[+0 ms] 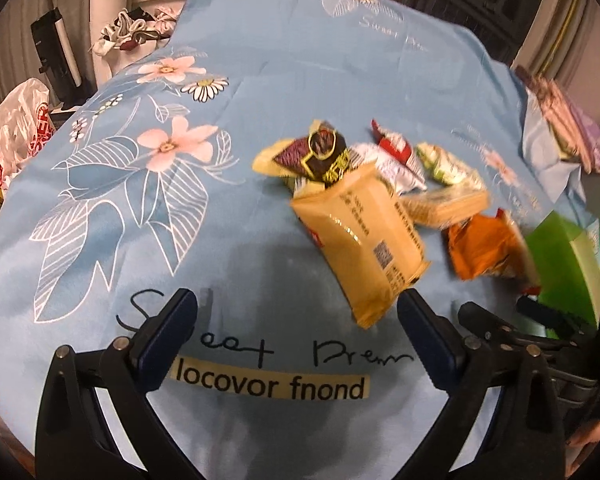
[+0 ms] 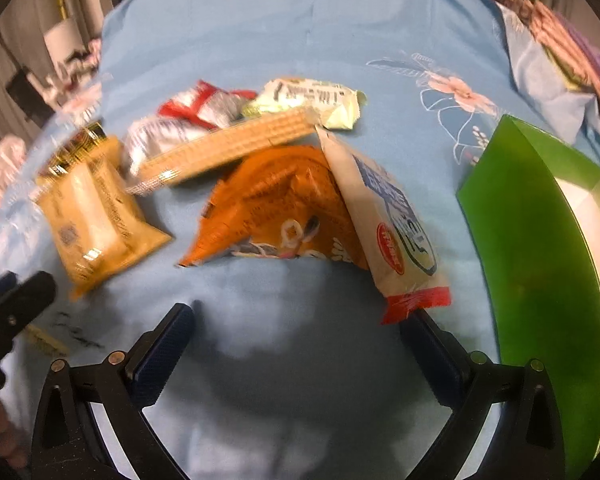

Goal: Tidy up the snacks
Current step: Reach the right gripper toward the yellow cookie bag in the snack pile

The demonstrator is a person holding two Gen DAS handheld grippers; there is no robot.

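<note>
Your left gripper (image 1: 298,308) is spread wide and empty, with the tan snack packet (image 1: 364,240) lying just ahead of its right finger. Your right gripper (image 2: 298,316) is also released; the orange bag (image 2: 276,208) sits ahead between its fingers, the white packet (image 2: 396,228) touches its right fingertip, and the green box (image 2: 540,248) lies beyond.

A heap of snack packets lay toward the right side of the blue bedspread (image 2: 300,32). A tan packet (image 1: 364,240) lay flat at the pile's left. An orange bag (image 2: 272,208) sat crumpled beside it, with a white packet (image 2: 392,224) leaning against it. A wafer pack (image 2: 228,148) rested across silver-red wrappers (image 2: 196,112). A green box (image 2: 540,240) stood open at the bedspread's right edge.
</note>
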